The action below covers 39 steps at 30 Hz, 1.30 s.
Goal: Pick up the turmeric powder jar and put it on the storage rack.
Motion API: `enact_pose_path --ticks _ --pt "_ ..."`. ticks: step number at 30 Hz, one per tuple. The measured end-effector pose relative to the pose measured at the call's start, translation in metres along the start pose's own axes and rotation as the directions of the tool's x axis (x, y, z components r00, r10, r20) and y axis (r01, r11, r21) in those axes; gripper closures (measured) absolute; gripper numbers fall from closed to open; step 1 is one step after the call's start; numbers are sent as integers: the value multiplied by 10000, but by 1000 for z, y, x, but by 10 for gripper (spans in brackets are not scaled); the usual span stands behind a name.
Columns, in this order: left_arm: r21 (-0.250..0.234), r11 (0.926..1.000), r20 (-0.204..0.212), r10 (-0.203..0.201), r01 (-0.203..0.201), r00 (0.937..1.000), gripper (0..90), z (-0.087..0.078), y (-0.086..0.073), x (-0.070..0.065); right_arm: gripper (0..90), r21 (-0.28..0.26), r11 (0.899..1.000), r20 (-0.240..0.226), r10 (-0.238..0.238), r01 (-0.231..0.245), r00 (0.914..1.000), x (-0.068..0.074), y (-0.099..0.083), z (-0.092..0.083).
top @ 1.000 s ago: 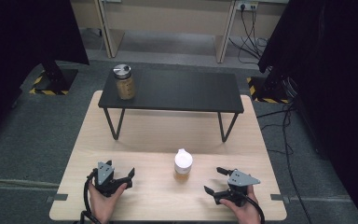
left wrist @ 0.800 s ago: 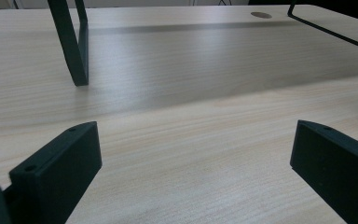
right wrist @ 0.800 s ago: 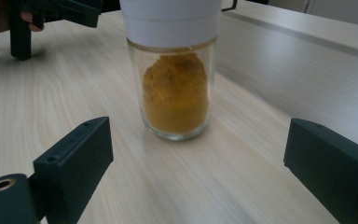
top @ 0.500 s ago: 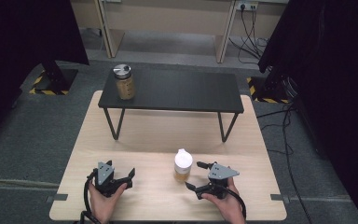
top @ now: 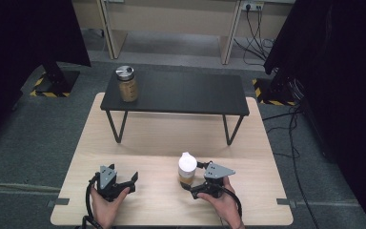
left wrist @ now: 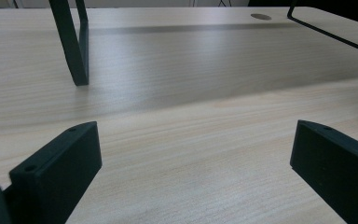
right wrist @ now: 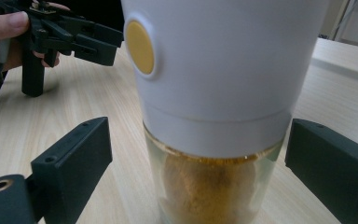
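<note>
Right gripper [top: 194, 177] is lined up on the white-capped jar [top: 186, 169] of tan powder, which stands on the near side of the wooden table [top: 138, 138]; jaws spread wide either side, not touching. Looks like the grasp step: next, close squarely on the glass body. Left gripper [top: 129, 180] rests wide, holding nothing.

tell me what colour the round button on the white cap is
Yellow-orange, on the white cap of the jar; clearest in the right gripper view.
</note>
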<state>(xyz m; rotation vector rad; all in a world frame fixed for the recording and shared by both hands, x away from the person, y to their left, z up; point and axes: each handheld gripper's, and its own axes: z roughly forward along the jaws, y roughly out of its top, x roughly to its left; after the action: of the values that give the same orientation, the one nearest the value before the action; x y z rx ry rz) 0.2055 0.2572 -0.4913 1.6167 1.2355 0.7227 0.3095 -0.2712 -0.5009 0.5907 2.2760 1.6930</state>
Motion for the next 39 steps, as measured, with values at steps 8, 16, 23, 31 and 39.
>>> enact_pose_path --ticks 8,16,23,31,39 --pt "-31 10000 7 -78 78 10000 10 0 -1 1 180 -53 10000 -311 -73 71 9995 -8 0 6" --pt "-28 9999 14 -106 106 9999 10 0 0 1 305 -110 9989 -259 -451 448 9986 -10 0 6" --pt "-50 9999 0 -104 104 9999 11 -1 -1 1 306 -105 9987 -171 -499 497 9986 -8 0 6" --pt "-56 9999 -4 -103 103 9999 10 -1 -1 1 307 -113 9987 -164 -493 491 9986 -7 -1 6" --pt "-59 9999 1 -84 84 10000 10 -1 -1 1 307 -125 9988 -128 -473 471 9988 -6 -1 6"
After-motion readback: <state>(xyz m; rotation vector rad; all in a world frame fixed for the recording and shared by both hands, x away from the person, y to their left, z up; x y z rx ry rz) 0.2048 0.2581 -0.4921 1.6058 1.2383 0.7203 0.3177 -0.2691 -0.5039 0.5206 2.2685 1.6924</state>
